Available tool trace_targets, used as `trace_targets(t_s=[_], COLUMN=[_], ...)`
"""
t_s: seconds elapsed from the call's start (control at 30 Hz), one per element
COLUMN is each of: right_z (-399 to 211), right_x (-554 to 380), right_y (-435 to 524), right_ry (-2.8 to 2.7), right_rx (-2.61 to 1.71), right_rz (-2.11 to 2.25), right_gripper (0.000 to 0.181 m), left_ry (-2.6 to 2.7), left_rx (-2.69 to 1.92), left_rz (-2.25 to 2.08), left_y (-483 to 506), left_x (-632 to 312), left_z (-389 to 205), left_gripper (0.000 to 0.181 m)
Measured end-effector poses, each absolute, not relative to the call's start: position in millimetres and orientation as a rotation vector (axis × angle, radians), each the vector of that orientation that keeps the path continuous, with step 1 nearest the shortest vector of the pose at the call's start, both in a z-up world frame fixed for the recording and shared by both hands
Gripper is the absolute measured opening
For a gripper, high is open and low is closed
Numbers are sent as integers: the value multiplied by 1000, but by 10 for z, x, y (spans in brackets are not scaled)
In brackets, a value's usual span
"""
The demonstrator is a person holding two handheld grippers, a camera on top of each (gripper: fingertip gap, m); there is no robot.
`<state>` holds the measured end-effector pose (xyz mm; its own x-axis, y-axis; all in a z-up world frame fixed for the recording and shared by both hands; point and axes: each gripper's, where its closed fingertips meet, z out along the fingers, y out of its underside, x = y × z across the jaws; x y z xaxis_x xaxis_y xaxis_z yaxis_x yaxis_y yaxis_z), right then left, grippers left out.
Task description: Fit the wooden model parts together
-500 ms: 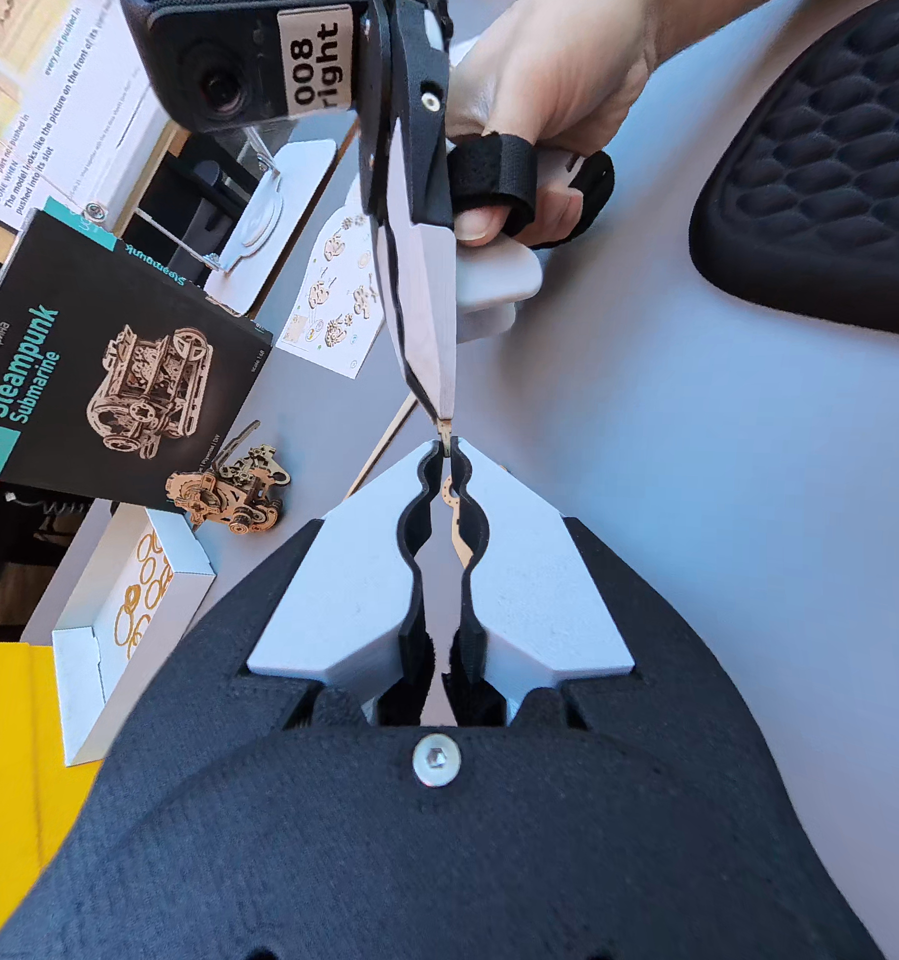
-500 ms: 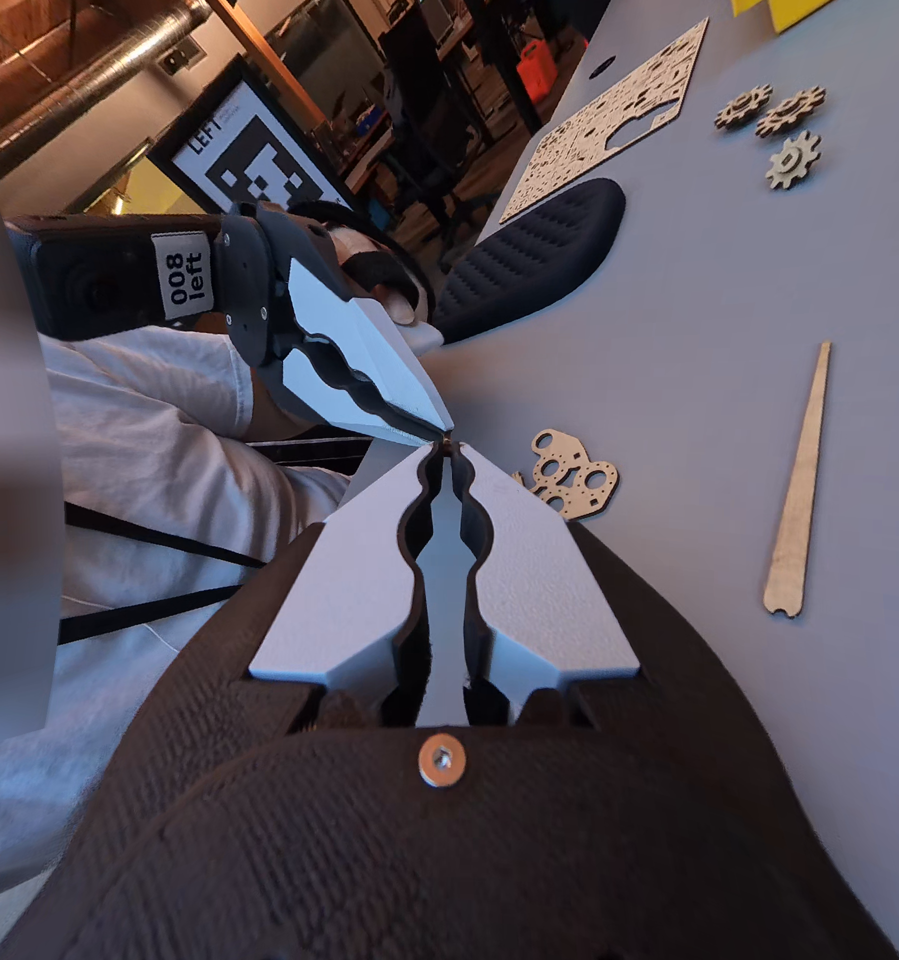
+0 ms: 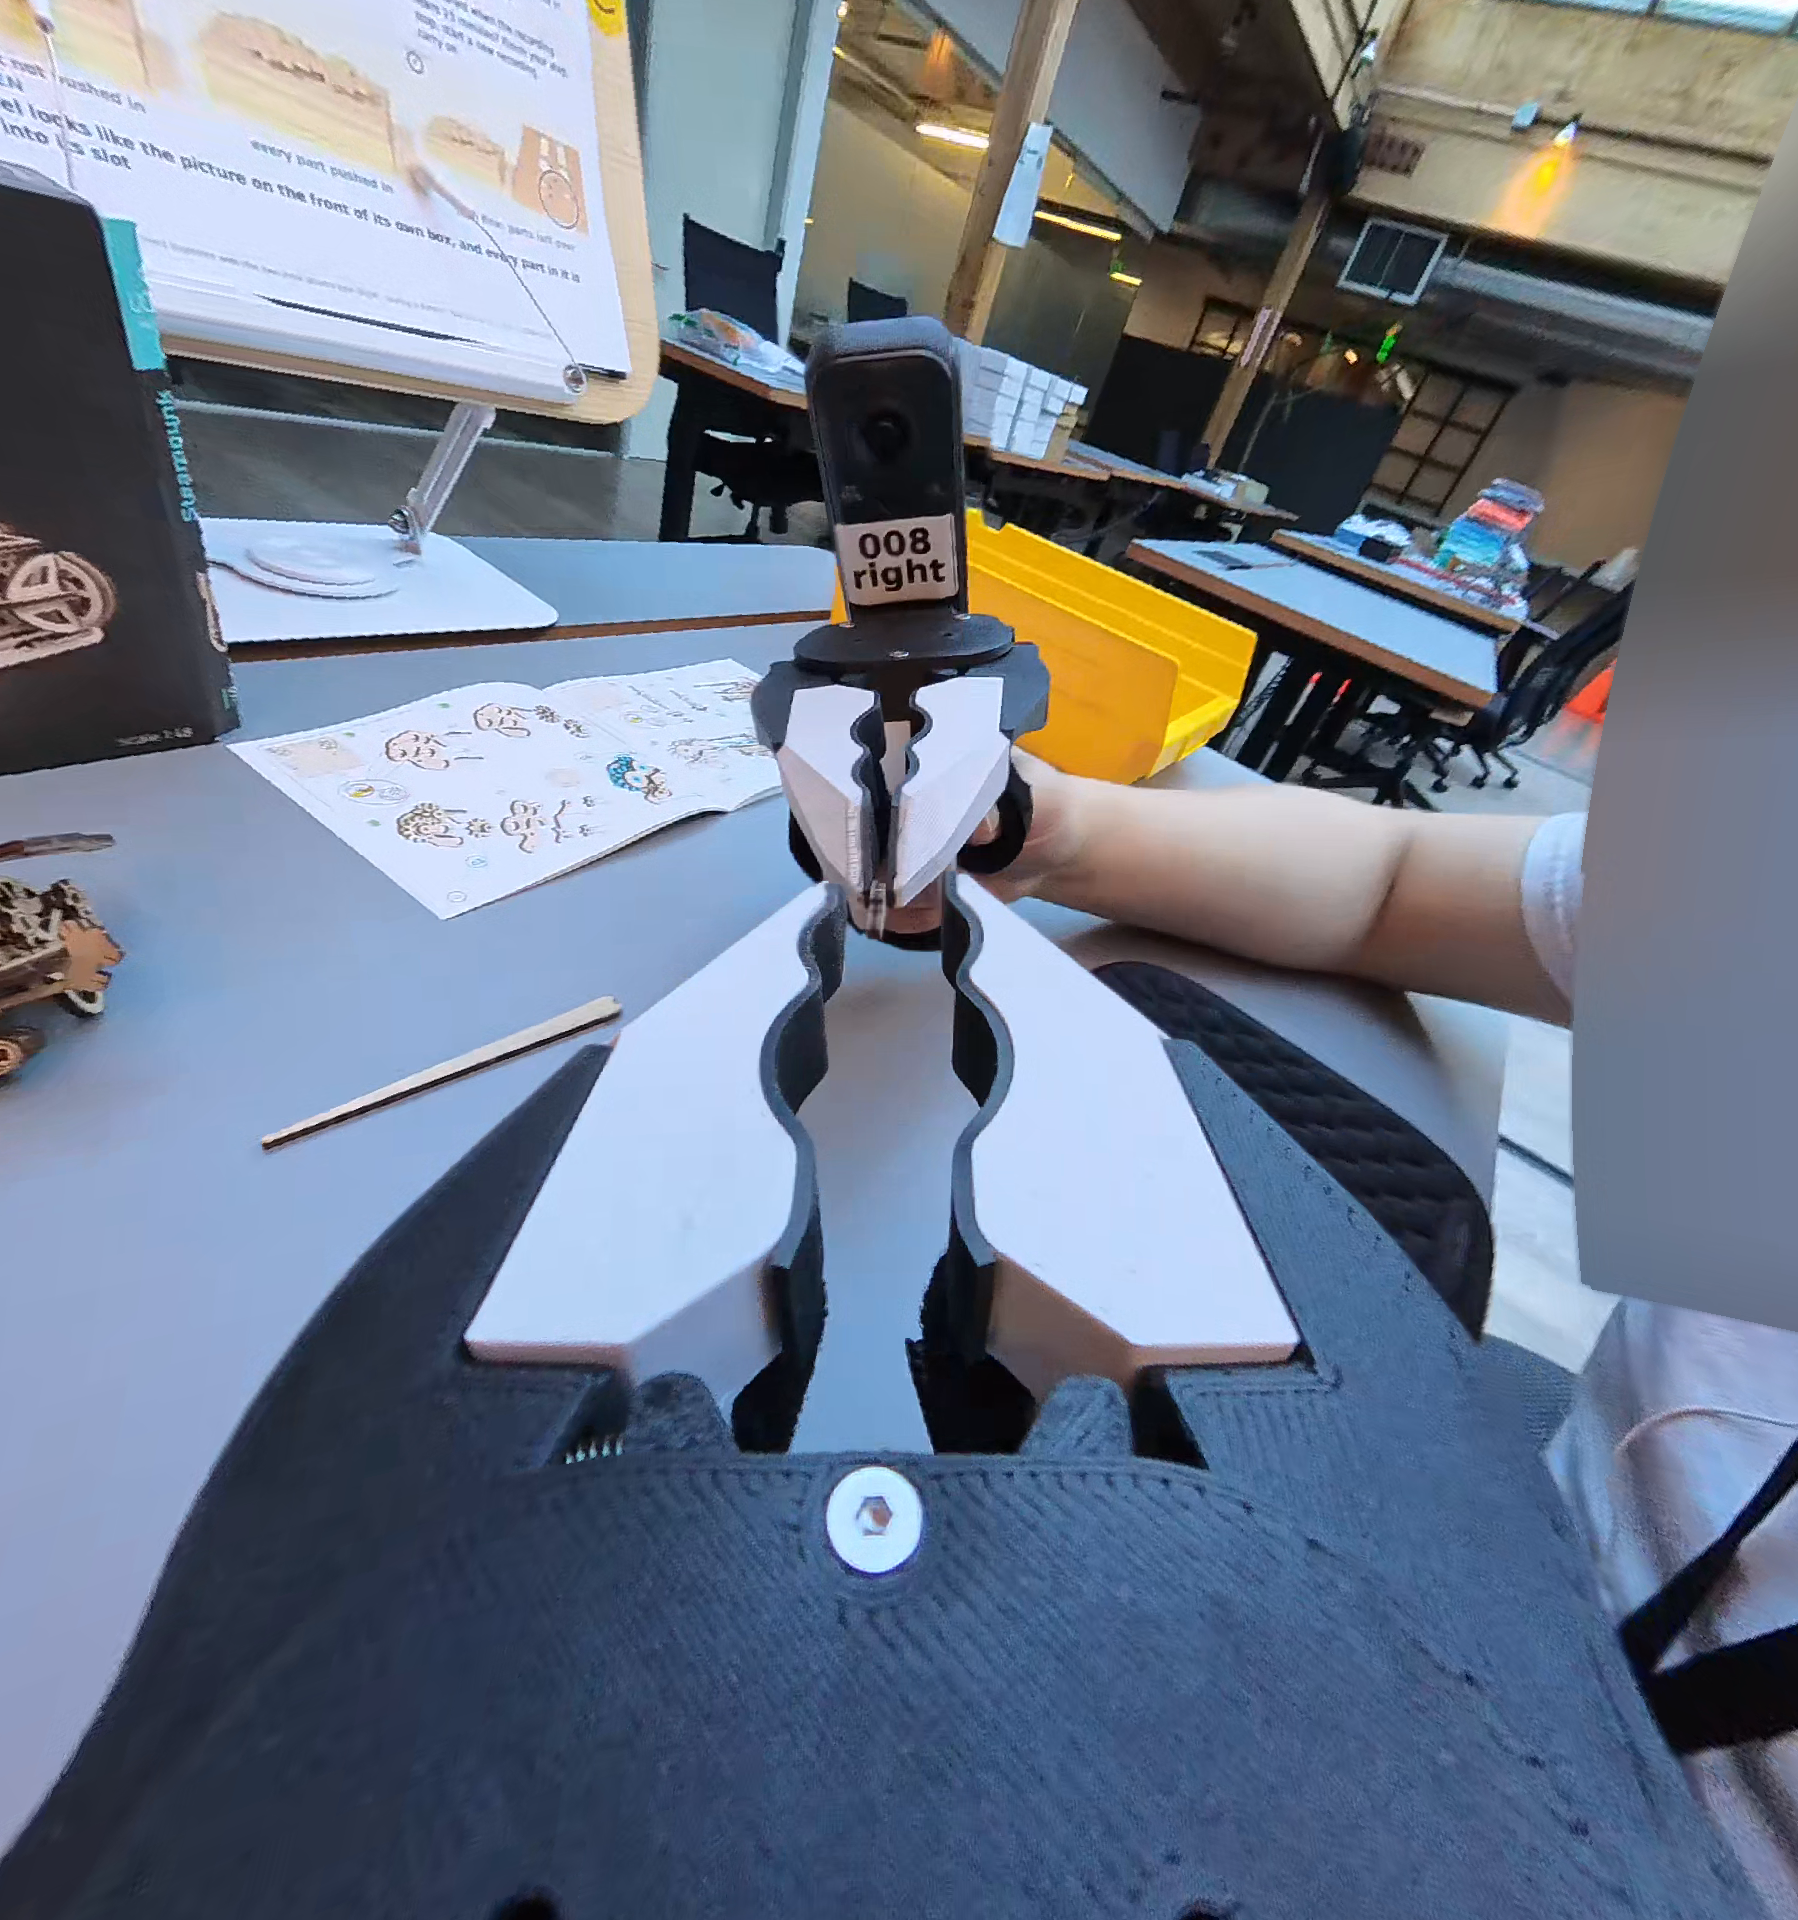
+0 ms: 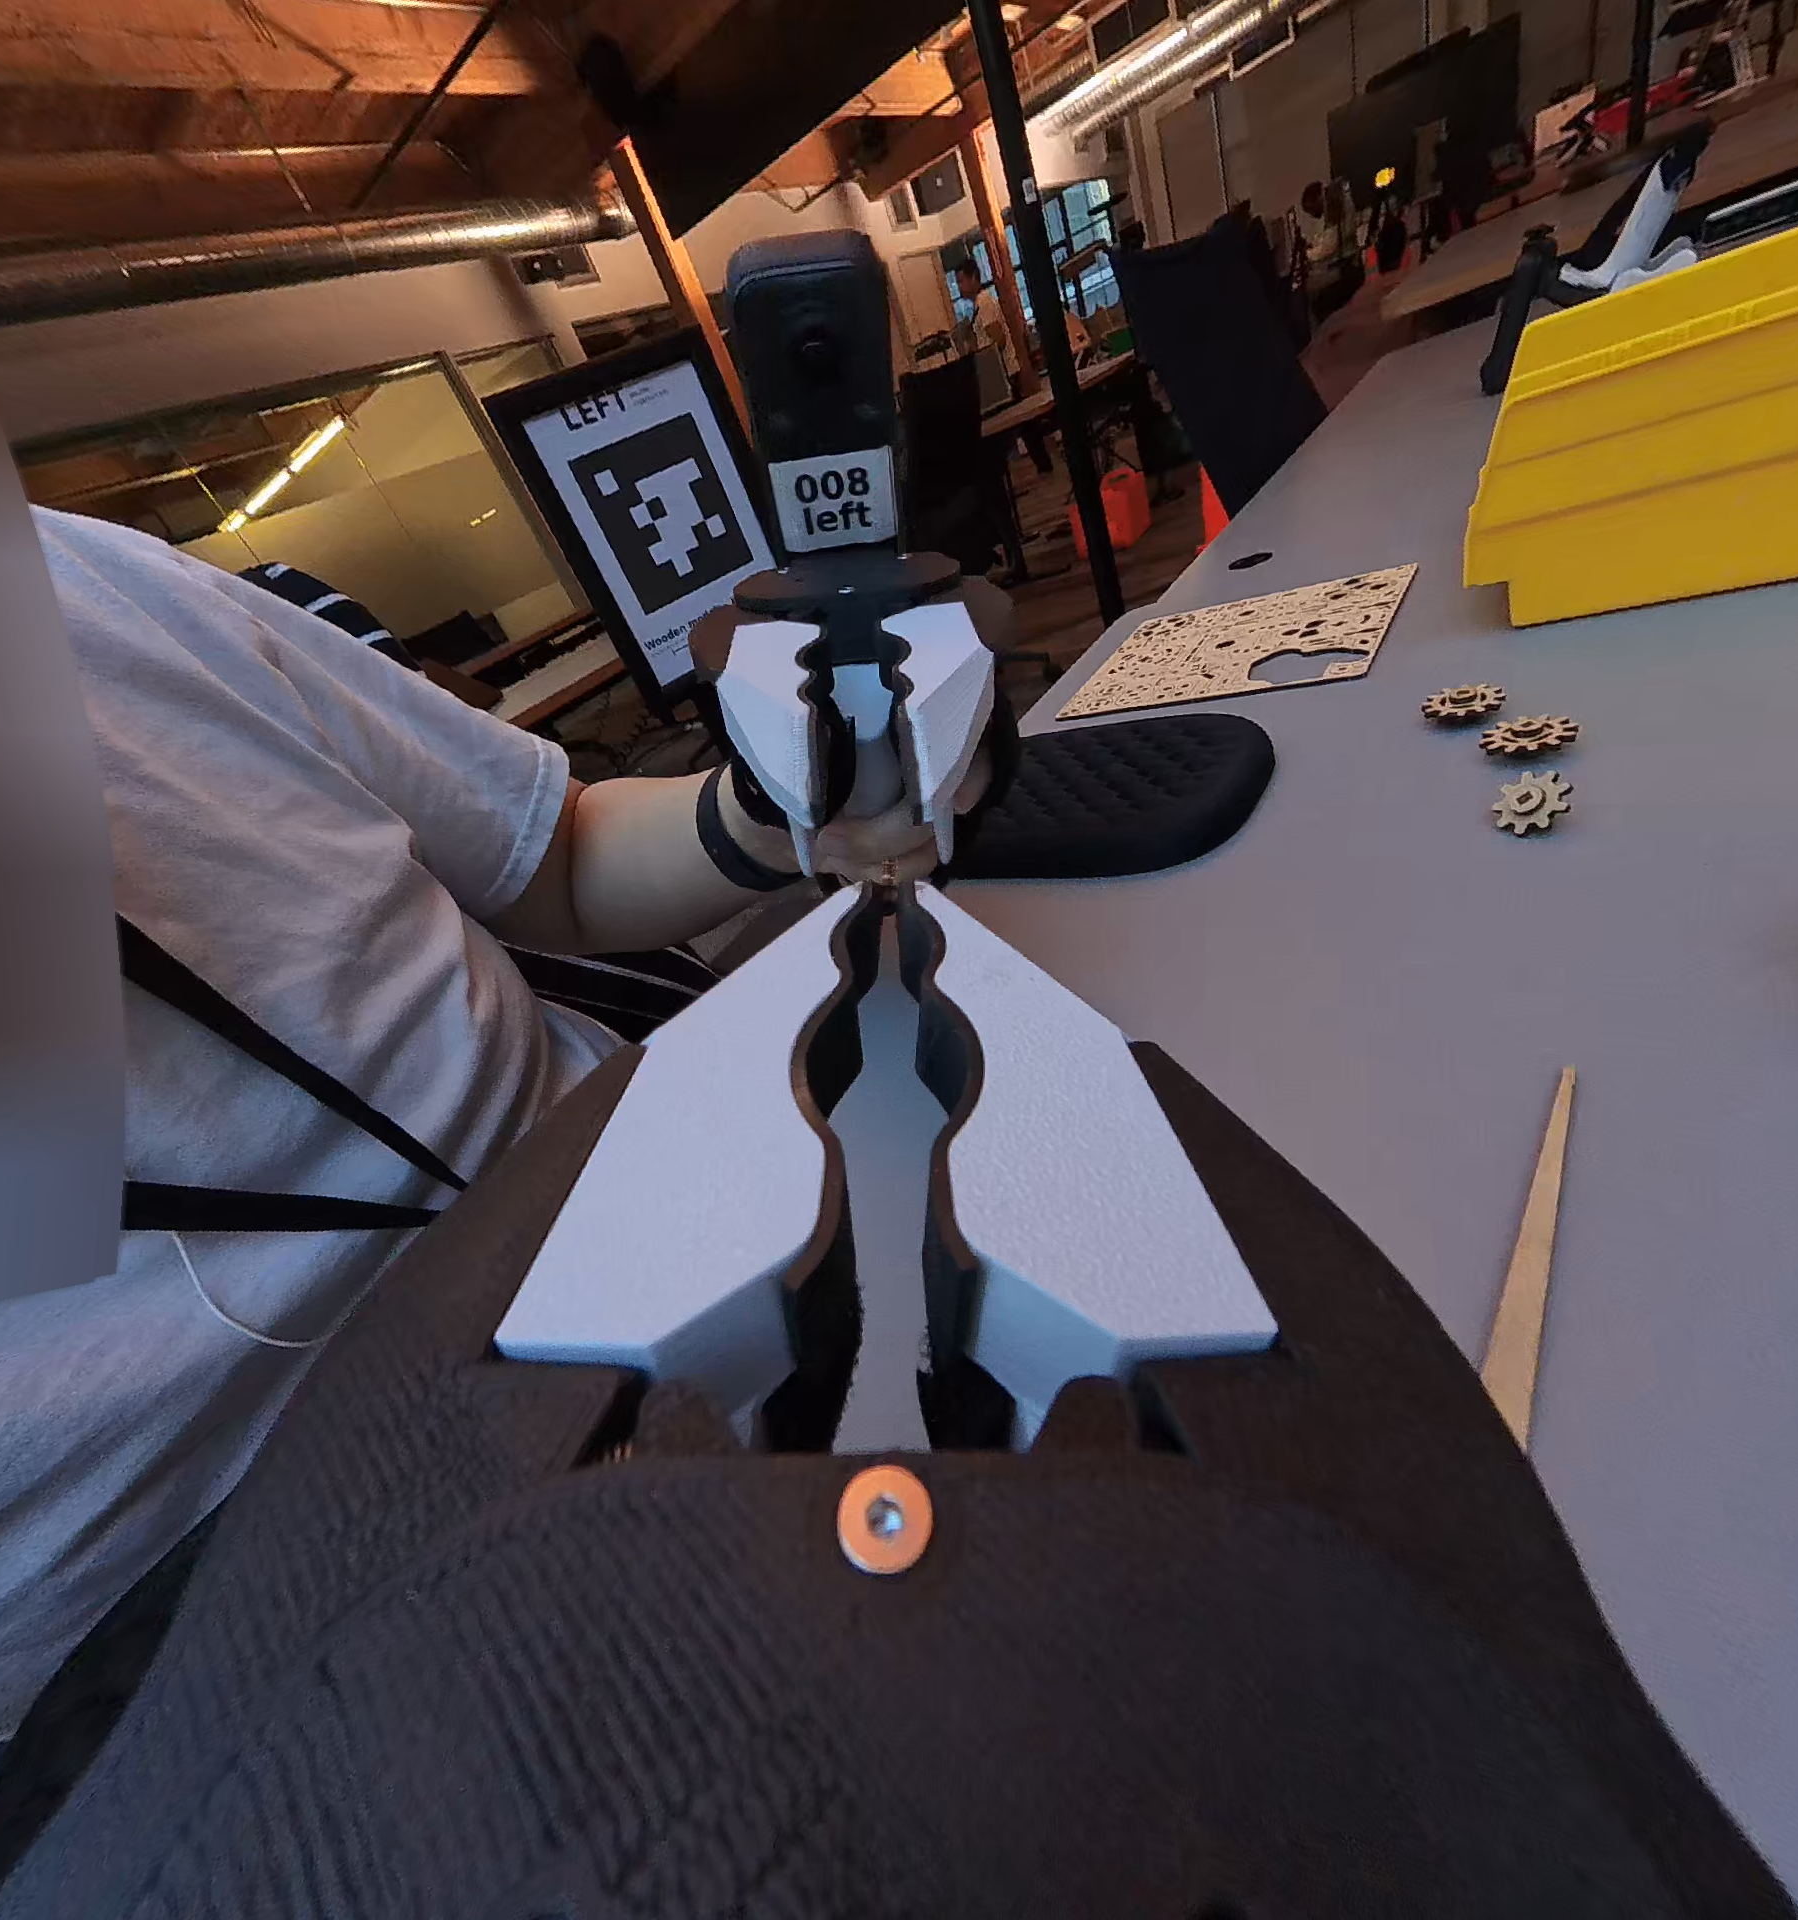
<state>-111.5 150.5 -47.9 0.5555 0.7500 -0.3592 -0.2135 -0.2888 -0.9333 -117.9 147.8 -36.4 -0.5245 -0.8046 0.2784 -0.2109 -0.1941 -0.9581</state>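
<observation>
Left gripper (image 3: 893,902): jaws spread, empty; raised facing the right one, likely to receive the part.
Right gripper (image 3: 878,902): tips pinching a small wooden part (image 3: 877,902), edge-on, above the desk (image 3: 199,1247).
Gears (image 4: 1508,743): three loose, toward the desk's far edge, unfitted.
Stick (image 3: 443,1070): flat mid-desk.
Model (image 3: 1,956): left edge, for reference.

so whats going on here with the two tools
A person is holding a tool in each hand above a grey table, tips facing each other. The right tool is shut on a small wooden piece. The left tool is open, its tips just either side of that piece and not gripping it. Three wooden gears, a cut-out sheet and a thin wooden stick lie unused on the table.
</observation>
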Motion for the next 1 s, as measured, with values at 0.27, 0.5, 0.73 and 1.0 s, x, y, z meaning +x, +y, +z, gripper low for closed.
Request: trace_targets(t_s=[0.27, 0.5, 0.73, 1.0], right_z=[-453, -452, -442, -455], right_x=[-1156, -1169, -1154, -1157], right_y=[1484, 1484, 1489, 1497], right_ry=[-477, -483, -473, -467], right_rx=[-1576, -1570, -1563, -1555], right_rz=[1030, 1012, 1005, 1009], right_gripper=[2, 1, 2, 2], left_ry=[1710, 1700, 1692, 1686], left_rx=[-1142, -1162, -1165, -1175], left_rz=[-1566, -1700, -1706, -1721], left_y=[1460, 1410, 1428, 1434], left_x=[-1134, -1140, -1136, -1129], left_z=[-485, -454, -449, -459], left_gripper=[16, 1, 1, 1])
